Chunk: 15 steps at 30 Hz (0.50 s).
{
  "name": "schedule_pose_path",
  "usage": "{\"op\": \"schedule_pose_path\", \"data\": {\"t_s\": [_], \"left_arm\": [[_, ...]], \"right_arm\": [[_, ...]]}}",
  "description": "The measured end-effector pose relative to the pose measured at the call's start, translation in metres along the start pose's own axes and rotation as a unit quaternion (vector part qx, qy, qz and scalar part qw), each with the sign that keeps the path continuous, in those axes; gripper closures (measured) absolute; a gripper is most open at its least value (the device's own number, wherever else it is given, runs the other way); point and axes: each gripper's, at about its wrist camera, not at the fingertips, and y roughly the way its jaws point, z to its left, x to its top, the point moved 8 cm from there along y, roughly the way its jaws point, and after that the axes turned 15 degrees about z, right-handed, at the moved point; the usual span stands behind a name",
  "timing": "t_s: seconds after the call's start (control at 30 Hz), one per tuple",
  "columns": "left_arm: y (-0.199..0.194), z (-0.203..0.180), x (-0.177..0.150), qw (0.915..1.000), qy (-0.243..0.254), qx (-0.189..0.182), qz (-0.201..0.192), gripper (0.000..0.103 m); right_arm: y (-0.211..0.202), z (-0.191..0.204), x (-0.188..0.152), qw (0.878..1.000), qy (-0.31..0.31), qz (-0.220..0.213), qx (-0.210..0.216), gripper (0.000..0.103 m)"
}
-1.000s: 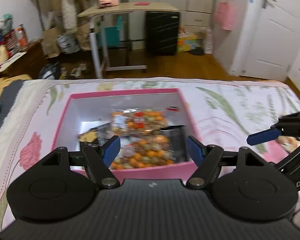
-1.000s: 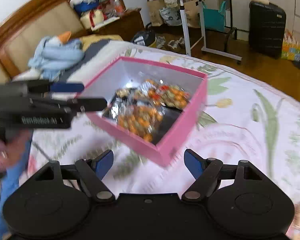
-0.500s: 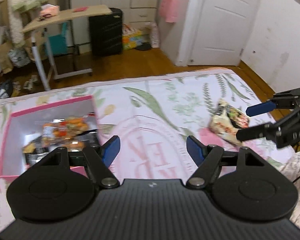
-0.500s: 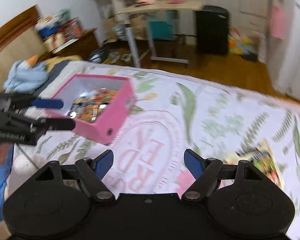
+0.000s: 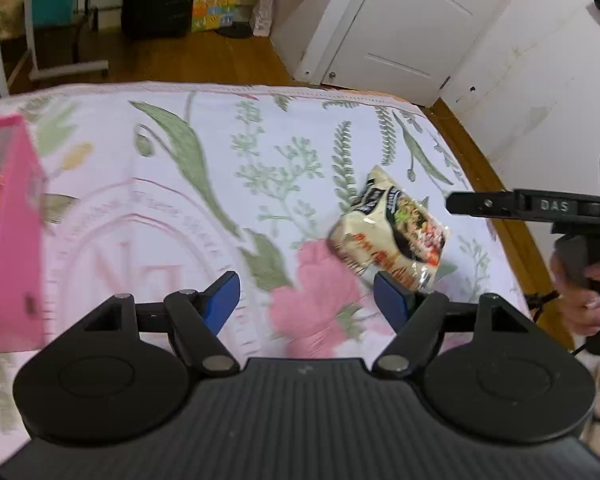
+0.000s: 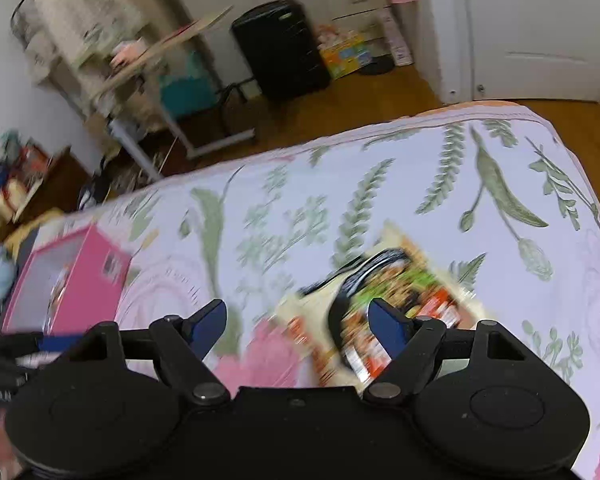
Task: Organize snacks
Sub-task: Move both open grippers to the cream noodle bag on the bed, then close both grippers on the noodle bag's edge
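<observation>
A cream snack packet (image 5: 388, 232) with a food picture lies flat on the flowered bedspread (image 5: 180, 160). My left gripper (image 5: 305, 284) hangs open over the spread, and the packet is just beyond its right finger. My right gripper (image 6: 296, 308) is open too, above the blurred packet (image 6: 400, 276), with nothing pressed between its pads. In the left wrist view the right gripper (image 5: 500, 204) shows edge-on at the right, held by a hand (image 5: 580, 280). The pink box (image 5: 12, 232) of snack bags stands at the far left (image 6: 84, 264).
The bed's far edge drops to a wooden floor (image 6: 340, 100). Beyond it stand a black suitcase (image 6: 280, 48), a rolling desk (image 6: 160, 60) and a white door (image 5: 400, 28). Bedding and clutter lie left of the box.
Both grippers have swung right across the bed, away from the pink box and over to the snack packet. The box has slid to the left edge of both views. Both jaws stay open.
</observation>
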Motion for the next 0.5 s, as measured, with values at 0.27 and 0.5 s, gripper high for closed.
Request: {"op": "schedule_pose_path", "data": {"t_s": [0.27, 0.5], "left_arm": [[0.073, -0.043, 0.013, 0.9979, -0.055, 0.005, -0.034, 0.030], [0.135, -0.056, 0.008, 0.9917, -0.112, -0.059, -0.024, 0.030]], "right_arm": [[0.042, -0.047, 0.018, 0.995, -0.067, -0.075, -0.016, 0.021], [0.055, -0.100, 0.027, 0.996, 0.068, -0.040, 0.050, 0.021]]}}
